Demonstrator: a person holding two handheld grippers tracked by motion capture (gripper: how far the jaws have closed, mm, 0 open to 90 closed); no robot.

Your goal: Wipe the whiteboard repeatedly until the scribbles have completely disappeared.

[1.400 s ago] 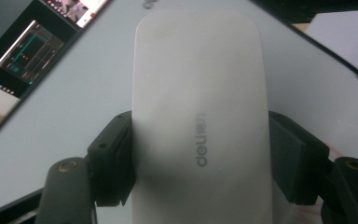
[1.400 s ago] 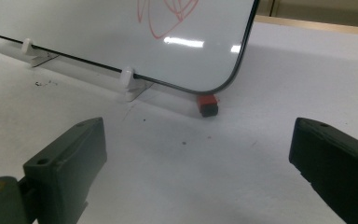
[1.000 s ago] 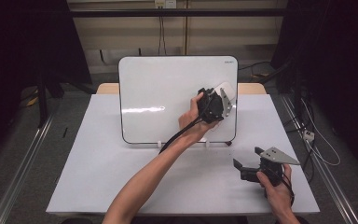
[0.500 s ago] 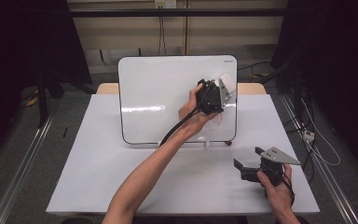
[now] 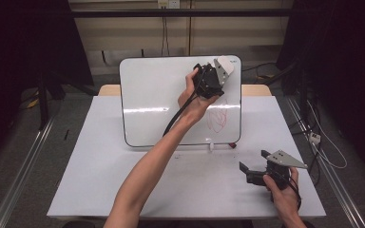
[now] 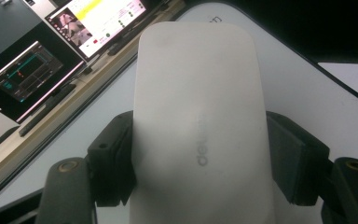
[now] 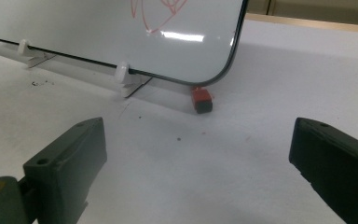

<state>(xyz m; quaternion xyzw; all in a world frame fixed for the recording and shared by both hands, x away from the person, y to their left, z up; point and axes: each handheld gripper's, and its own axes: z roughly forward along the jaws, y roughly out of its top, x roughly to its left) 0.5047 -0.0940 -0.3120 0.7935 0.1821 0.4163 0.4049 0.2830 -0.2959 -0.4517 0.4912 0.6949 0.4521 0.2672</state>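
My left gripper (image 5: pixel 217 76) was clamped on the white eraser (image 6: pixel 198 126), held up against the top right corner of the whiteboard (image 5: pixel 157 95) that stood propped at the far side of the table (image 5: pixel 100 180). A red scribble (image 5: pixel 217 118) remained lower down on the board's right side, just below my hand, so I judged the wiping step was in hand but not finished: the next move called for drawing the eraser down over that mark with its face flat on the board. My right gripper (image 5: pixel 256 172) rested near the table's right front, jaws spread wide and holding nothing, aimed at a small red cap (image 7: pixel 202 100) lying just beside the board's bottom right corner. Whether the eraser actually touched the board was hard to tell; the gripper hid the contact from above, and its lower end was cut off in the left gripper view.
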